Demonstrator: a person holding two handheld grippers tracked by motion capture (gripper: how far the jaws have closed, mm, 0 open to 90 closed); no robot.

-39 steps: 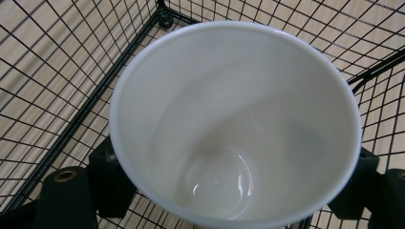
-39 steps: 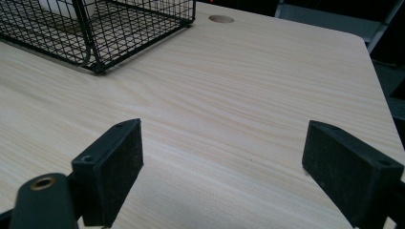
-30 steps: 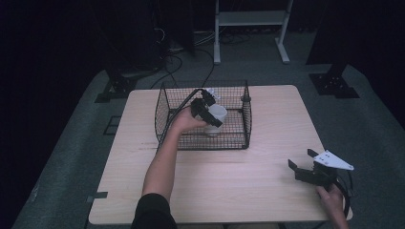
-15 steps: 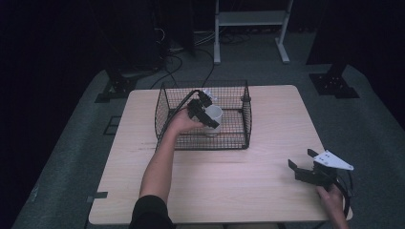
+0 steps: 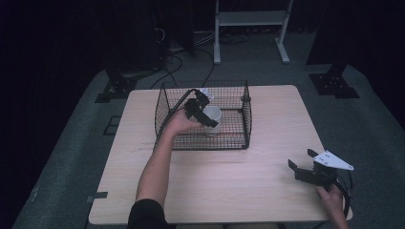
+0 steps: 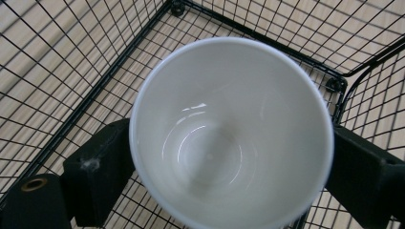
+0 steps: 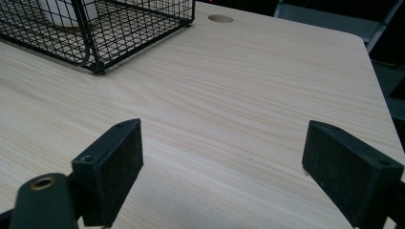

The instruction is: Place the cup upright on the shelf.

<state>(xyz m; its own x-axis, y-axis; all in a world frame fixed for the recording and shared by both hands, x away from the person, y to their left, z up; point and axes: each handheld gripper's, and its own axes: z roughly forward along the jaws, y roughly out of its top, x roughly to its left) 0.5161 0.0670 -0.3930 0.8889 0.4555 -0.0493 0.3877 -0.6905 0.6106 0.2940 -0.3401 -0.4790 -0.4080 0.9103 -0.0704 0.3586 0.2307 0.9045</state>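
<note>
Nearest, at the table's 5 o'clock corner: right gripper (image 5: 305,164) idle over bare wood, jaws wide apart, nothing between them. Further out, at 12 o'clock of centre: wire basket (image 5: 200,143) on the table (image 5: 267,191). Inside it the left gripper (image 5: 207,116) has its jaws closed against opposite sides of the white cup (image 6: 229,138), mouth up. Judgement: cup is being handled inside the basket; keep it upright, move it straight and slowly, clear of the mesh walls.

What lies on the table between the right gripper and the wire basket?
Bare wood. In the right gripper view, the table runs bare from the right gripper to the wire basket; the high view agrees.
</note>
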